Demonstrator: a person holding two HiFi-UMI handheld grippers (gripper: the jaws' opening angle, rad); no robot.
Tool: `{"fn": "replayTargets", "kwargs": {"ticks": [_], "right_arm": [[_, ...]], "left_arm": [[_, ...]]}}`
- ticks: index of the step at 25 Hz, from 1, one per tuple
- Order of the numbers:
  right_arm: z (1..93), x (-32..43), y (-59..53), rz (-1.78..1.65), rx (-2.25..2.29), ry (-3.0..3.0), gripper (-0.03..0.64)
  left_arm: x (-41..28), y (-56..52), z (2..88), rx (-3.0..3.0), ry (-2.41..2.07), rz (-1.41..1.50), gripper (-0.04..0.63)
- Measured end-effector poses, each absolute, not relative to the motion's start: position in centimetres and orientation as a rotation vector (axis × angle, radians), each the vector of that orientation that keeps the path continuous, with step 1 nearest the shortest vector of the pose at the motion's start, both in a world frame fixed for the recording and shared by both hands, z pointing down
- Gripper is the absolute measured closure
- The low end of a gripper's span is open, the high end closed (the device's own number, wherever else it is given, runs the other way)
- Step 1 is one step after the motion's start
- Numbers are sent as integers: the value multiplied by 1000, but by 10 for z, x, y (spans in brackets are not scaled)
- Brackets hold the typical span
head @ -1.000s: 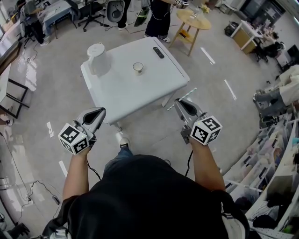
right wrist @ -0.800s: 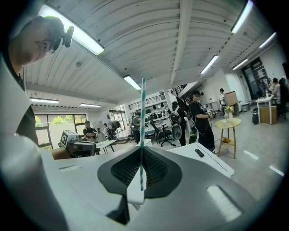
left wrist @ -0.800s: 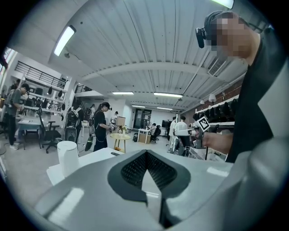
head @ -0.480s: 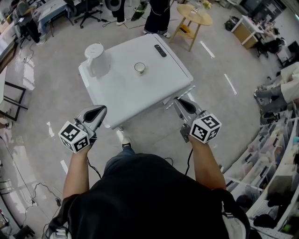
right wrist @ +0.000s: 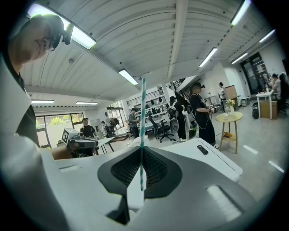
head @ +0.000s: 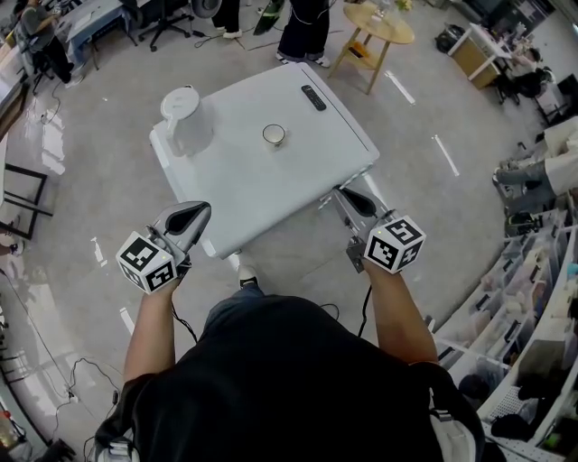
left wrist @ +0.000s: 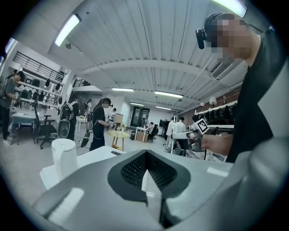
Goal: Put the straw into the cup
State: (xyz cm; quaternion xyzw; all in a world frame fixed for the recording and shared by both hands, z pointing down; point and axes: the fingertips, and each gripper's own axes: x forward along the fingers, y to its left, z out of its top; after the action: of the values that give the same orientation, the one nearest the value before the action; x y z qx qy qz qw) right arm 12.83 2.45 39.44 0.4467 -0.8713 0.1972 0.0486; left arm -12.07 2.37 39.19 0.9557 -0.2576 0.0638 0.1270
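Note:
A small white cup (head: pixel 274 135) stands near the middle of the white table (head: pixel 271 185). My right gripper (head: pixel 346 200) hangs at the table's near right corner, well short of the cup. In the right gripper view it (right wrist: pixel 141 178) is shut on a green-and-white striped straw (right wrist: pixel 142 131), which stands upright out of the jaws. My left gripper (head: pixel 192 217) is level with the table's near left corner. Its jaws (left wrist: pixel 146 176) are shut with nothing between them.
A white jug (head: pixel 183 115) stands at the table's far left corner and a black remote (head: pixel 313 97) lies at its far right. Beyond the table are a round wooden side table (head: pixel 379 25), a standing person (head: pixel 302 23) and desks with chairs.
The table has drawn closer to both grippers in the head view. The straw stays held in the right gripper, and both grippers keep their places in front of the person.

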Motion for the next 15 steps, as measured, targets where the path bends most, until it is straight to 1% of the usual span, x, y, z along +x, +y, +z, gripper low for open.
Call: {"fn": "replayTargets", "kwargs": {"ticks": [15], "right_arm": [[409, 105, -32, 644, 1379, -2615, 572]], "left_arm": [[-138, -32, 407, 2763, -682, 199, 594]]}}
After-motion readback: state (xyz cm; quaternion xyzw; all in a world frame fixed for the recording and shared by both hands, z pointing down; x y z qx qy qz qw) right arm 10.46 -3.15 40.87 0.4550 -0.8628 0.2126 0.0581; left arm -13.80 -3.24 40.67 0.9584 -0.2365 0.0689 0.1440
